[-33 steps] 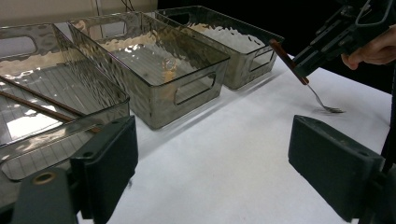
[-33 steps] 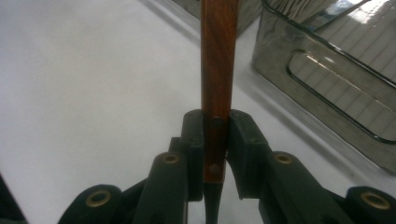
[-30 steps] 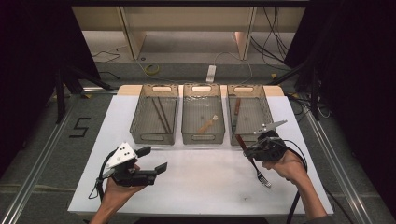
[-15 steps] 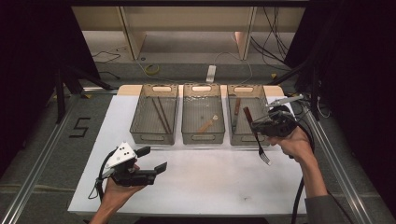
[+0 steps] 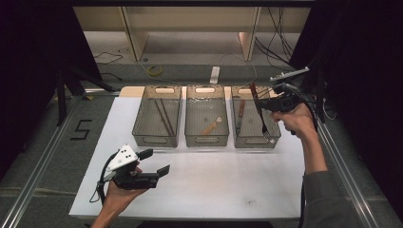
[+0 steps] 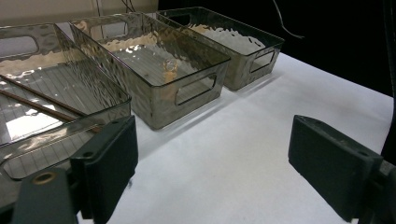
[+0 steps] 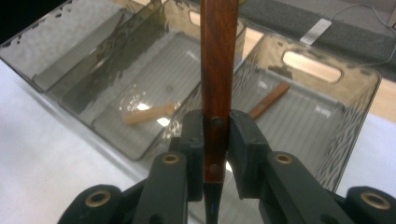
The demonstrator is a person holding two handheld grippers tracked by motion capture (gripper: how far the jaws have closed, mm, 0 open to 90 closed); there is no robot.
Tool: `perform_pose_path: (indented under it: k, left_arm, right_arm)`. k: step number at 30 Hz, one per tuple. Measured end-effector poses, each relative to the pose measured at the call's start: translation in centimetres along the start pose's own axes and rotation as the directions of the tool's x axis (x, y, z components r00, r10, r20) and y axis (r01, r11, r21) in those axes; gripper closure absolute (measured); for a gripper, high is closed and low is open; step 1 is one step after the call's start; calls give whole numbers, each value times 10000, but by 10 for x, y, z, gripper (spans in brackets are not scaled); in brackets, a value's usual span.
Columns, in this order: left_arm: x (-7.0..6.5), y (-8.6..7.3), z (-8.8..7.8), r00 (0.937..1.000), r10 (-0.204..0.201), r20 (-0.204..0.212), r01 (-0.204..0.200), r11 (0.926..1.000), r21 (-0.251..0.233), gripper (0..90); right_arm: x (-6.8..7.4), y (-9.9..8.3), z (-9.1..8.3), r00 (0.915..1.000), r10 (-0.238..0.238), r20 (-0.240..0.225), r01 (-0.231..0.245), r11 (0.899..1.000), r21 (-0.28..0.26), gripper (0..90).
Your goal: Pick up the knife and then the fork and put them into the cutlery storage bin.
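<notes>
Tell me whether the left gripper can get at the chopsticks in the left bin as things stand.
Probably yes. The left gripper is open and holds nothing, the left bin is open-topped, and the chopsticks lie uncovered on its floor. The bin's walls would likely force an approach from above. The right gripper, holding a fork, is far off.

Bright table (image 5: pixel 199 190), dark surroundings, glare on bins (image 6: pixel 154 56), soft focus.

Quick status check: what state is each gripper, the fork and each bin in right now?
Right gripper: shut on the fork.
Fork: held above the right bin, tines down.
Left gripper: open, holds nothing.
Left bin: holds chopsticks.
Middle bin: holds a wooden spoon.
Right bin: holds a wooden-handled utensil.
</notes>
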State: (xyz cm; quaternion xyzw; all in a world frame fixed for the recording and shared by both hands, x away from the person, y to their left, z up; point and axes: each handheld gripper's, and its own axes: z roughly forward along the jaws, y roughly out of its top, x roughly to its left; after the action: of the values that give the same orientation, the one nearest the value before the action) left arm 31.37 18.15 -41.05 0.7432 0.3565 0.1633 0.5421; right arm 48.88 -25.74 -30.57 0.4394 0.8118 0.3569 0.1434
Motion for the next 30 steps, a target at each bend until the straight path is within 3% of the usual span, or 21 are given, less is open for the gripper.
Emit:
perform_pose_path:
  k: [13, 30]
  left_arm:
    - [0, 0, -1, 10000, 0, 25, 0, 10000, -30, 156]
    - [0, 0, -1, 9998, -118, 153, 118, 9999, 3, 156]
  right_arm:
    - [-16, 24, 30, 9974, 639, 322, -638, 9980, -26, 773]
    - [-35, 7, 69, 9831, 1637, 825, -1662, 9858, 238, 771]
